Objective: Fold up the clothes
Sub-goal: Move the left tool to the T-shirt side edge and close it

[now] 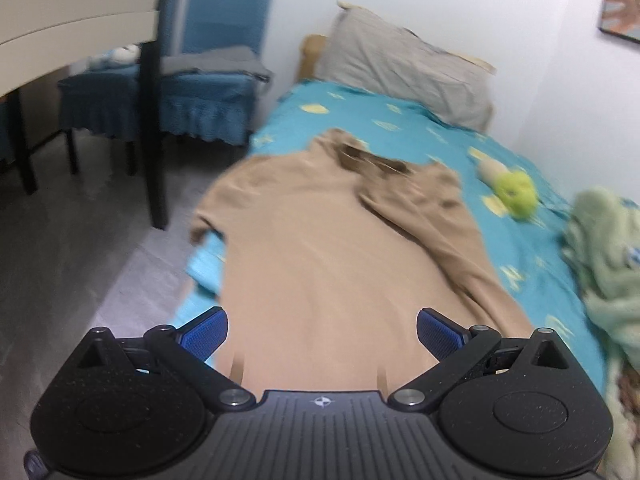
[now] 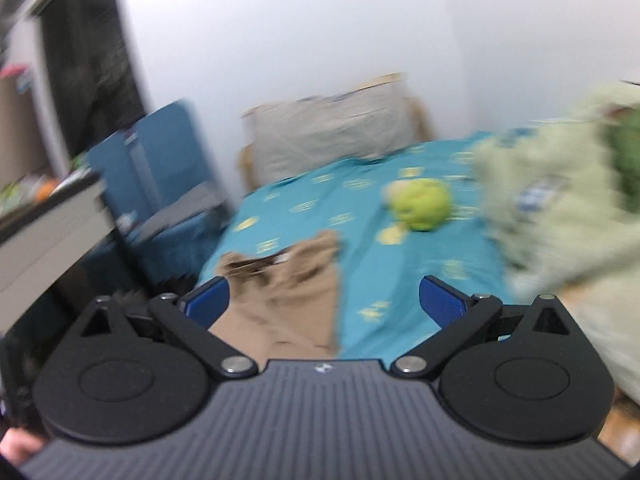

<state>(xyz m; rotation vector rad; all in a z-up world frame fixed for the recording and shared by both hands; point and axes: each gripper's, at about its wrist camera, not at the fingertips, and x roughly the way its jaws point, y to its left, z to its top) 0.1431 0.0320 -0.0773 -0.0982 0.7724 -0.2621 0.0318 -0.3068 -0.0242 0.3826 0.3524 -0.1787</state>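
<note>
A tan long-sleeved top (image 1: 320,248) lies spread flat on the turquoise bed sheet (image 1: 460,136), collar toward the pillow, one sleeve folded across its right side. My left gripper (image 1: 322,332) is open and empty, just above the top's near hem. In the right wrist view the same top (image 2: 288,296) lies low and left of centre. My right gripper (image 2: 324,304) is open and empty, above the top's right edge and the sheet (image 2: 380,264). Both views are motion-blurred.
A pale green fleece garment (image 1: 604,248) is heaped on the bed's right side, also in the right wrist view (image 2: 552,208). A lime-green plush toy (image 1: 514,192) lies beside it. A grey pillow (image 1: 408,68) leans at the headboard. Blue-covered chairs (image 1: 208,80) and a desk (image 1: 76,16) stand left of the bed.
</note>
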